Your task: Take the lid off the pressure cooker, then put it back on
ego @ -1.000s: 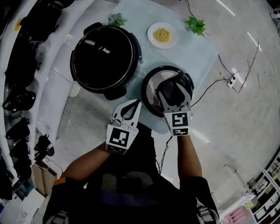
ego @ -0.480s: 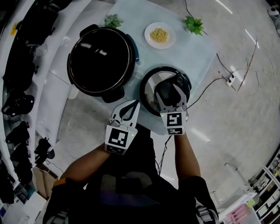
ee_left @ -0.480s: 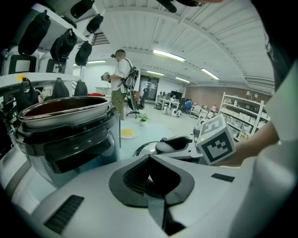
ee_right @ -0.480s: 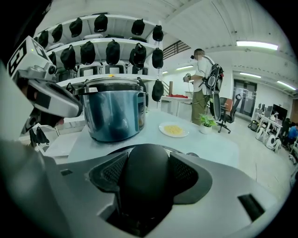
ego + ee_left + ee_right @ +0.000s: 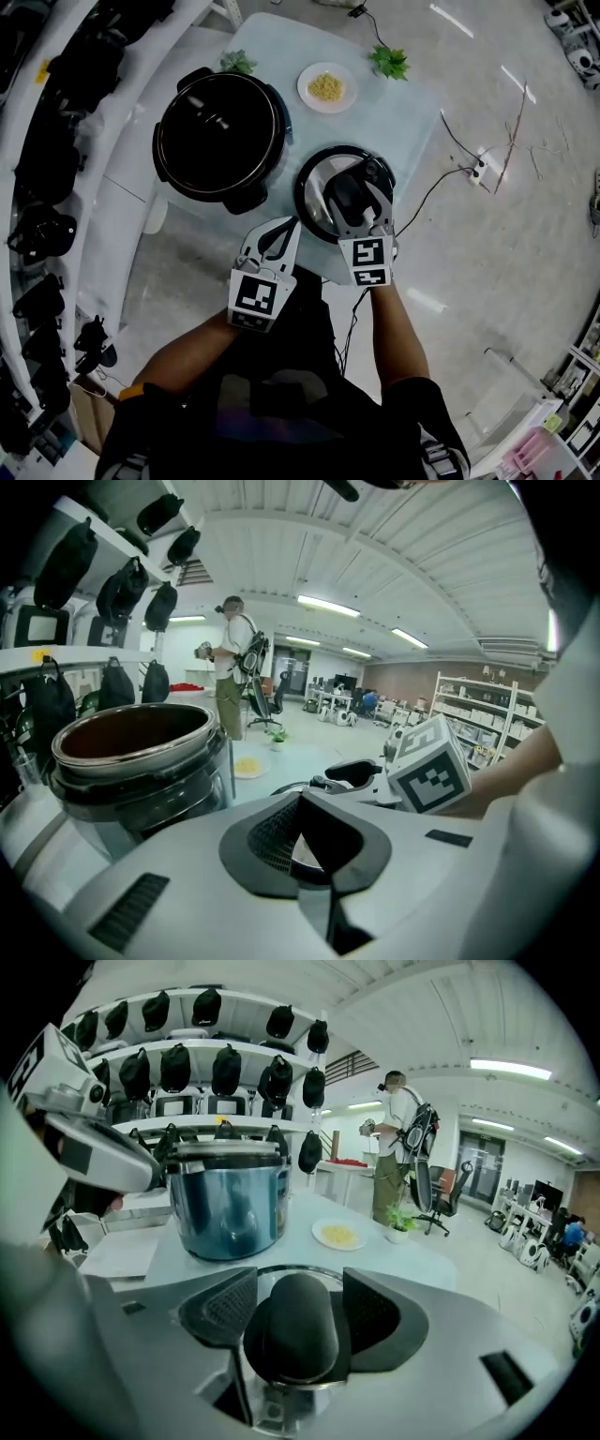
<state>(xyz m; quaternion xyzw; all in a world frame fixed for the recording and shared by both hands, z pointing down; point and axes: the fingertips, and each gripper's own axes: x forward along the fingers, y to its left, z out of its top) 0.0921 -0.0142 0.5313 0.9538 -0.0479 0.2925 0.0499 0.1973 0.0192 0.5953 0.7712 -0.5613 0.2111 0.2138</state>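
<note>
Lengthwise, lid handle [image 5: 292, 1330] runs along right hand-held gripper [image 5: 352, 199].

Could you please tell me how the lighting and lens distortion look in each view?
Head view: strong fisheye bend, glare streaks on the floor, small glints inside the open pot. Left gripper view: ceiling lights curve into arcs, edges go black. Right gripper view: one ceiling light blows out; the lid handle is dark, with little detail.
</note>
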